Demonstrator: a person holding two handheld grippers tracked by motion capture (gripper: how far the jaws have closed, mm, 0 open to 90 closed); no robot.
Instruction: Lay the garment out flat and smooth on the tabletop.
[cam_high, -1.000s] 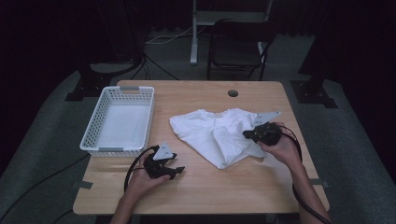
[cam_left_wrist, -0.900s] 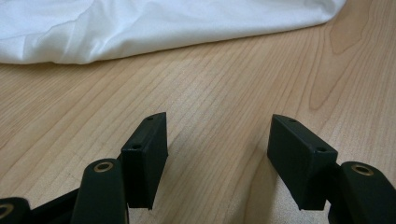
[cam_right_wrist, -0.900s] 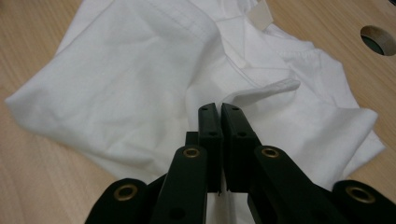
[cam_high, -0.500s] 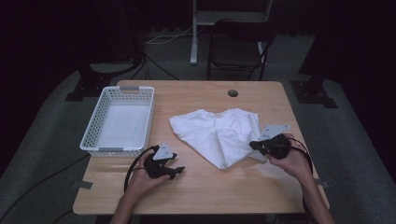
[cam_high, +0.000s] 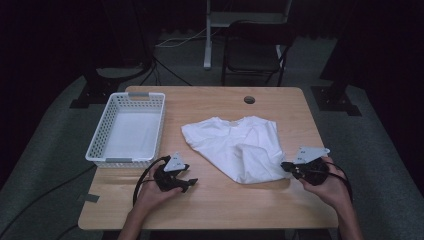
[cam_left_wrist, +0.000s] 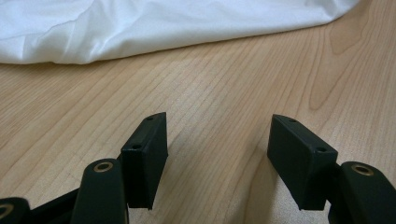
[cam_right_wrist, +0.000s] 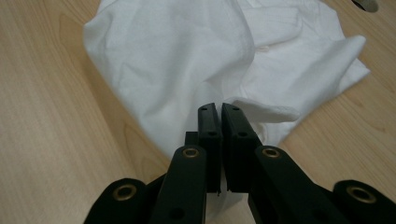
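right gripper (cam_high: 289, 167) pulled back to shirt's near-right corner, jaws closed, cloth between them unclear | left gripper (cam_high: 186, 183) jaws wide, empty, unmoved | white shirt (cam_high: 235, 145) mid-bench, fold underway

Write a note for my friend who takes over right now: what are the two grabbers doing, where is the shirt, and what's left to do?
Left gripper: open, resting on the bare table, apart from the cloth.
Right gripper: jaws together at the near right corner of the white shirt; whether cloth is pinched between them cannot be told.
The shirt lies crumpled mid-table. The white basket stands at the left, with nothing in it.
Done: nothing yet folded or put away.
Left: probably smooth or fold the shirt, perhaps move it to the basket.
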